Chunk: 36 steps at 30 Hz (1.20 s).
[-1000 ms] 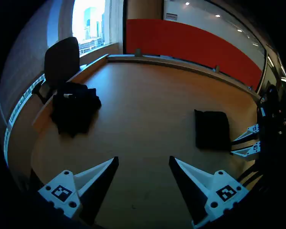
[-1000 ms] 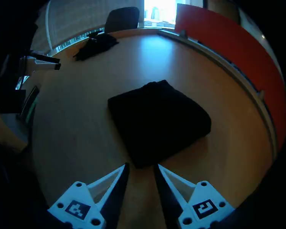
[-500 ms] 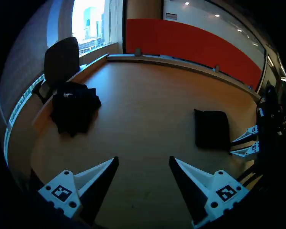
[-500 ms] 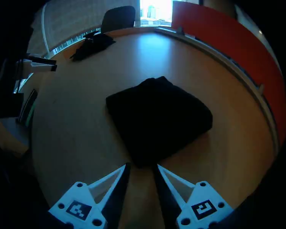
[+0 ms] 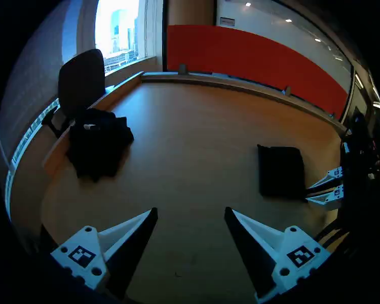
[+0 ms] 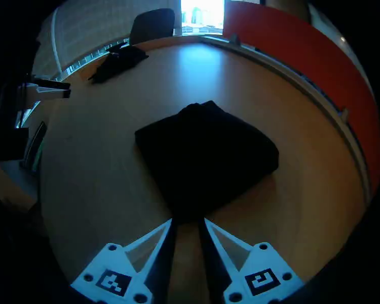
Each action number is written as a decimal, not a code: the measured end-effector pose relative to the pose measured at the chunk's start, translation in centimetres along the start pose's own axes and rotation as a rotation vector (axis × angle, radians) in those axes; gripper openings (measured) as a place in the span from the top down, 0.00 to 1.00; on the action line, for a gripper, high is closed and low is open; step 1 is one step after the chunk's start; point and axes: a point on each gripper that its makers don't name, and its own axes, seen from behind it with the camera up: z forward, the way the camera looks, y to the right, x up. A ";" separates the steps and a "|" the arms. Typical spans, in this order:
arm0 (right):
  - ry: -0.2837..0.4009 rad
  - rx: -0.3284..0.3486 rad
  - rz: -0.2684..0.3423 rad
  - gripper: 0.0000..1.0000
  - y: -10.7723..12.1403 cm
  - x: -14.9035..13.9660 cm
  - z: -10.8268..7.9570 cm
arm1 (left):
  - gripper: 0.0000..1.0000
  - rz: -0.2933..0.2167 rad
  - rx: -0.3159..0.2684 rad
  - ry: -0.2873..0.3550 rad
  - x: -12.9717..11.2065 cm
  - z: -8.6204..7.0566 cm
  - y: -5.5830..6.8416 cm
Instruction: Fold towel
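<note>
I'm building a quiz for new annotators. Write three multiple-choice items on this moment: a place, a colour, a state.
1. Where does the folded black towel lie? A) at the tips of the right gripper B) on the floor C) in a drawer
2. What colour is the partition behind the table? A) green B) red C) white
3. How does the left gripper stand? A) shut on cloth B) shut, empty C) open over bare wood
Key: 1 A, its near corner reaches the tips; 2 B, the panel is red; 3 C, the fingers stand wide apart.
</note>
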 end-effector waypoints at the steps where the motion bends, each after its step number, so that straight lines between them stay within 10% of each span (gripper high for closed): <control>1: 0.000 0.000 0.000 0.72 0.0 0.0 0.0 | 0.02 -0.001 0.000 -0.001 0.0 0.0 0.0; 36: 0.006 -0.041 0.050 0.74 1.3 0.2 -0.2 | 0.02 -0.001 0.002 -0.003 0.1 0.0 -0.1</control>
